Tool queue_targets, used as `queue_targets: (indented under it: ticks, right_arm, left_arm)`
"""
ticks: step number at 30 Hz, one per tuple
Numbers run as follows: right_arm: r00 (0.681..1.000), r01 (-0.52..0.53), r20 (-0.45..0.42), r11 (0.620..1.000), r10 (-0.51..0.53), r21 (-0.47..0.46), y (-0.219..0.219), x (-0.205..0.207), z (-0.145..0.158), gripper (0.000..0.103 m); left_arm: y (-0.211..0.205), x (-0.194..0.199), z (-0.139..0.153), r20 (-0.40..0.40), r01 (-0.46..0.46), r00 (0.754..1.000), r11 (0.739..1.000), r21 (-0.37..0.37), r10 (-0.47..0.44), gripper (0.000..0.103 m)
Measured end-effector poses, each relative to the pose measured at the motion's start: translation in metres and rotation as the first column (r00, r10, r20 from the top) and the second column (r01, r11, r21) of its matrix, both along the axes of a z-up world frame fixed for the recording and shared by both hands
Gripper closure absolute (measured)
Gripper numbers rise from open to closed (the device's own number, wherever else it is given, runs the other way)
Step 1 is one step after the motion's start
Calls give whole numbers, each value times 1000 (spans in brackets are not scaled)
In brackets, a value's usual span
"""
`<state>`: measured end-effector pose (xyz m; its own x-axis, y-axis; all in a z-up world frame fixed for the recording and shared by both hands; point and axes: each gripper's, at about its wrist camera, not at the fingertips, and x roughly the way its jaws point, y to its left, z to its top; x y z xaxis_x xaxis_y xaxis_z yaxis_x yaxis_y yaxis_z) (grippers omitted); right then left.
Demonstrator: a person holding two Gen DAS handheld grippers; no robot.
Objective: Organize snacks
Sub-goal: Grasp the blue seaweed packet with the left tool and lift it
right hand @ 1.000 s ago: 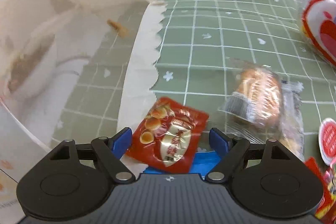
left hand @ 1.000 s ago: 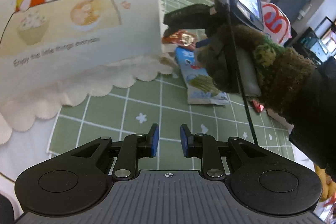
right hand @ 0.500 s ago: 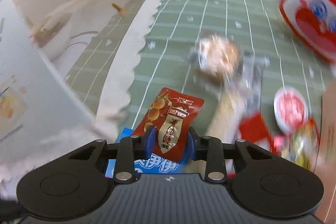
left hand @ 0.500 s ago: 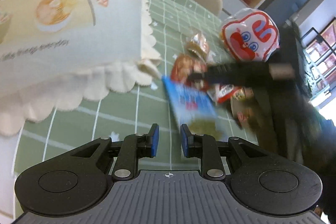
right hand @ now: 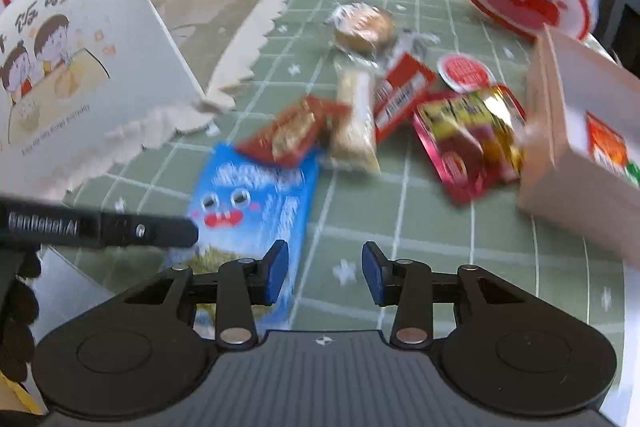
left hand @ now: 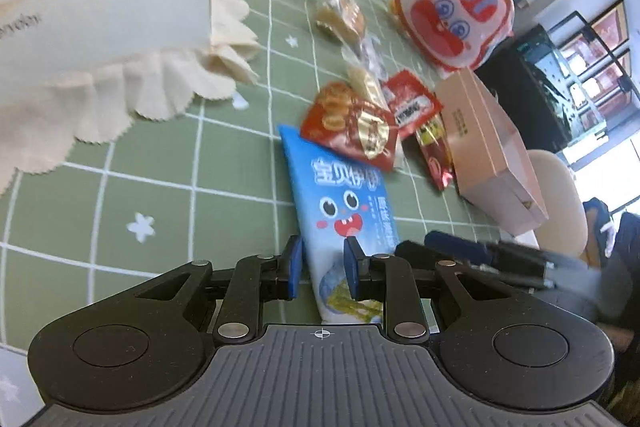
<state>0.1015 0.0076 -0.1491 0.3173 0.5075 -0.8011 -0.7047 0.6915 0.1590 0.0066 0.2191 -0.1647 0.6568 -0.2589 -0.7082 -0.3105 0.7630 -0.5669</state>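
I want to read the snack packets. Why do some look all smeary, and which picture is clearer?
Right wrist view: motion blur smears the blue packet and the red and gold packet, so their print is unreadable. Left wrist view: sharper, with the blue packet face and lettering crisp, though the right hand-held gripper at the edge is streaked. Both views bend the tablecloth lines, a fisheye effect.

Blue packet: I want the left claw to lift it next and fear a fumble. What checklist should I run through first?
1. Left claw lined up over blue packet: ok, its near end shows between the pads.
2. Grip made: not ok, pads not yet pressing.
3. Packet unloaded: not ok, red packet lies on its far end.
4. Right claw out of the way: not ok, close beside the packet; its jaws have just been opening, with nothing between them.
5. Bag mouth open: ok.
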Motion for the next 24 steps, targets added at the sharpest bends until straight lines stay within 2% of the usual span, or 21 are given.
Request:
queue_targets:
  ticks: [1,2,3,6,11,17,20,22,24]
  right_arm:
    - [1000,18,-5,1000,-18,14,-3,-3,-1,62]
    - [999,35,-19,999,-35,27,-6,-5,-3,62]
    - [998,47,-31,998,-45,39,-8,-8,-4,62]
    - [998,48,-37,997,-45,62,-14,-21,-6,62]
    - [998,55,-22,995,-53,81,-25,-34,-4,62]
    - [994,103,-43,989,-98,108,-40,-38,-11,62]
    - [994,111,-35,988,-107,111,-44,-42,-12,62]
    - [994,107,-17,989,-106,102,-45,-45,-12,62]
    - [995,101,-2,991,-102,92,-45,-48,-11,62]
  left_arm:
    - [-2,2,-1,2,5,1000,1000,-17,-5,74]
    - [-4,2,-1,4,9,1000,1000,-27,-9,64]
    - [-6,3,-1,5,15,1000,999,-32,-14,59]
    - [-12,3,5,1,40,999,999,-12,-40,59]
    - [-15,-8,22,58,69,996,997,-39,-67,60]
    - [-23,10,16,41,62,997,998,26,-63,60]
    - [-29,23,8,61,97,993,995,26,-99,61]
    - [-34,28,5,74,125,989,992,30,-127,66]
    - [-37,29,5,71,131,989,991,11,-131,79]
